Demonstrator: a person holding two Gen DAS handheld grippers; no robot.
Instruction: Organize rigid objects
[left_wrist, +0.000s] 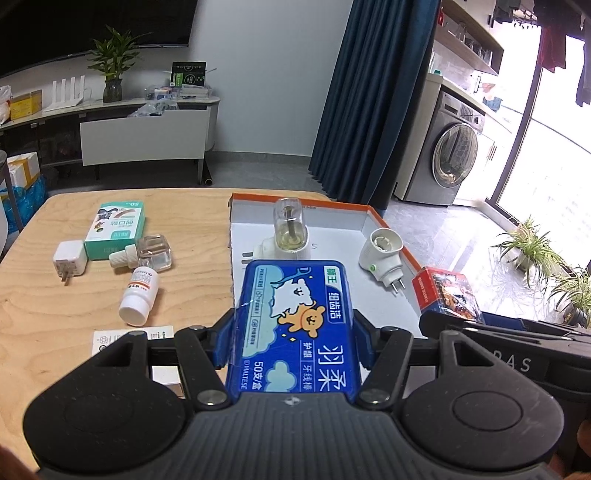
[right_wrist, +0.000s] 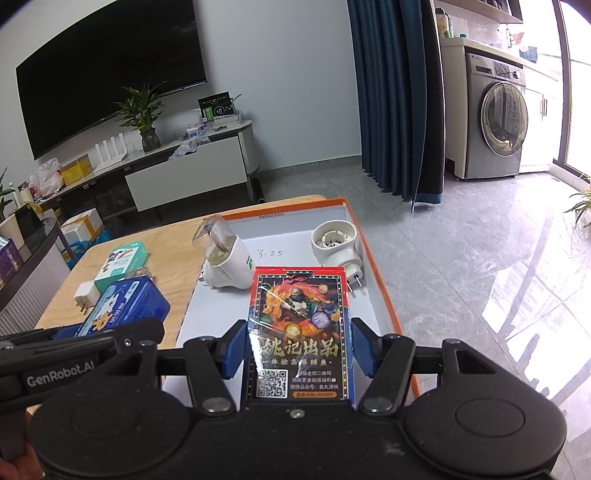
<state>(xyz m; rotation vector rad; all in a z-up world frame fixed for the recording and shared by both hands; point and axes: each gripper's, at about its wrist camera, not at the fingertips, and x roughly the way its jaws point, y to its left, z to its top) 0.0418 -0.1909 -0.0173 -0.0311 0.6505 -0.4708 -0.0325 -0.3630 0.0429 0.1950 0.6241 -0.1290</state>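
Here my left gripper (left_wrist: 293, 343) clamps a blue floss box (left_wrist: 295, 325) between its pads, while my right gripper (right_wrist: 300, 350) grips a red card pack (right_wrist: 300, 328). Ahead of both lies an orange-edged tray (right_wrist: 384, 295) holding two white plug-in devices (left_wrist: 380, 254). Left of my left gripper, a pill bottle (left_wrist: 139, 297) lies on the tabletop (left_wrist: 55, 325).

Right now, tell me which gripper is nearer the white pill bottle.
Left. The left gripper, shut on the blue box, hangs just right of the pill bottle. The right gripper, holding the card box, is over the tray, farther off.
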